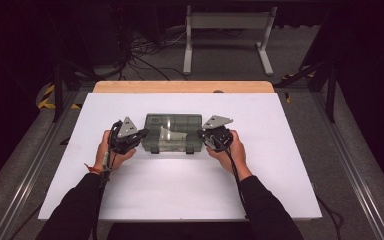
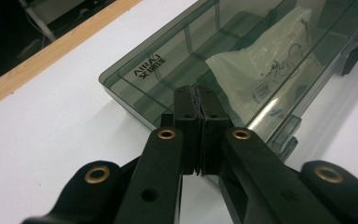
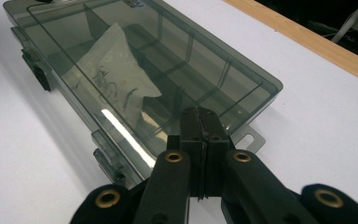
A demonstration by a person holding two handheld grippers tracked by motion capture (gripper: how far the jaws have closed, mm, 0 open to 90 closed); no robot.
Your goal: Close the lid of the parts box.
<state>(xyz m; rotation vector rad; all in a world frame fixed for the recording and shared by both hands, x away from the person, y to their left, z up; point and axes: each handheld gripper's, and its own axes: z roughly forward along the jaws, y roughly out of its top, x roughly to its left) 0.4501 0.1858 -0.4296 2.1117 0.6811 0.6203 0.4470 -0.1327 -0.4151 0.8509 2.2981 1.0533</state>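
Smoky clear compartment box, lid closed, flat at the middle of white table; white printed packet inside, seen through the lid. Left gripper at the box's left end, right gripper at its right end, each with jaws pressed fully together, nothing between them, tips over the lid's near corners; contact with the lid not discernible. Beyond the white surface, wooden edge strip, then grey floor with white frame legs.
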